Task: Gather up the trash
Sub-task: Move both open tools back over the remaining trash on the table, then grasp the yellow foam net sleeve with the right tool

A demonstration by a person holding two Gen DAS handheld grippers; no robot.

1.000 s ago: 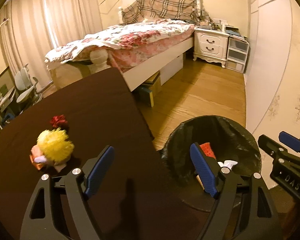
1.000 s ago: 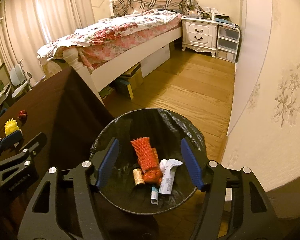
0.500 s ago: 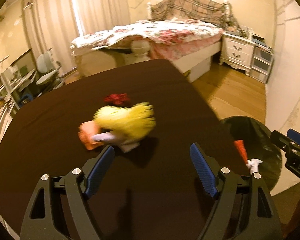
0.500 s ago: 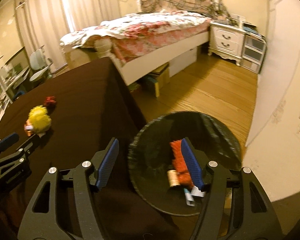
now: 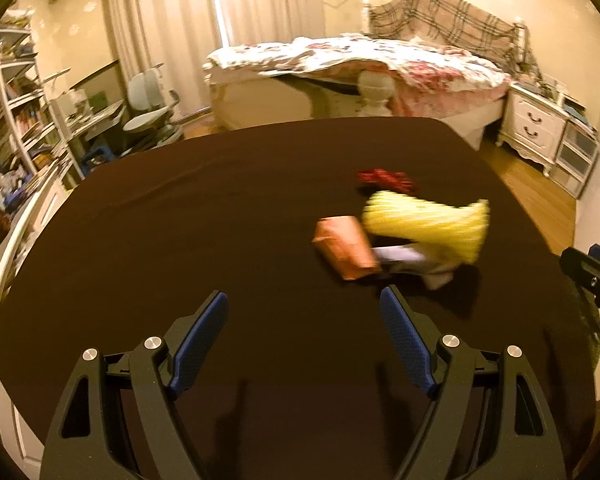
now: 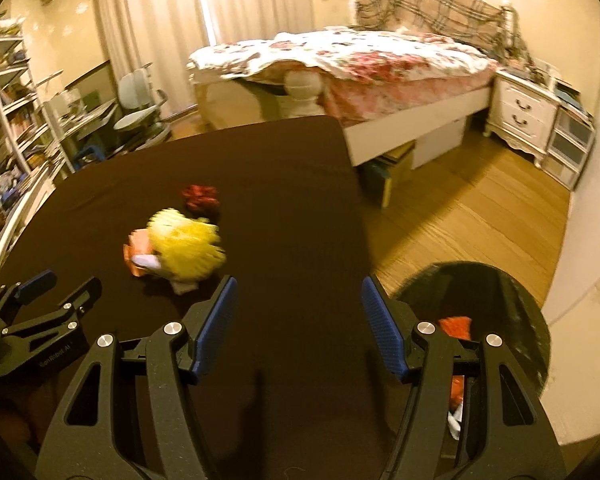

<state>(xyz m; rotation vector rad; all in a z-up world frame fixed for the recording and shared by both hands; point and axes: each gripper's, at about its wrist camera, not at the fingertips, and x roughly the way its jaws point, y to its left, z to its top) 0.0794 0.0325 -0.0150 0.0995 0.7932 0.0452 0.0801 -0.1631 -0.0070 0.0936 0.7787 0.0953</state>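
Observation:
A pile of trash lies on the dark brown table (image 5: 220, 220): a yellow frilly piece (image 5: 428, 224), an orange carton (image 5: 344, 248), a white wrapper (image 5: 404, 258) and a red crumpled piece (image 5: 384, 178). My left gripper (image 5: 304, 320) is open and empty, above the table, with the pile ahead to its right. My right gripper (image 6: 296, 308) is open and empty over the table's right part; the yellow piece (image 6: 188, 248) and red piece (image 6: 200, 196) lie to its left. The black-lined bin (image 6: 512, 304) stands on the floor at the right, holding orange trash (image 6: 456, 326).
A bed (image 6: 360, 64) with a floral cover stands beyond the table. A white nightstand (image 6: 520, 116) and drawers are at the far right. A desk, chair (image 5: 152, 108) and shelves are at the left. Wooden floor (image 6: 460, 208) lies between table and wall.
Both grippers have swung left, away from the bin and over the table. The trash pile now lies closer in both views. Both stay open and empty.

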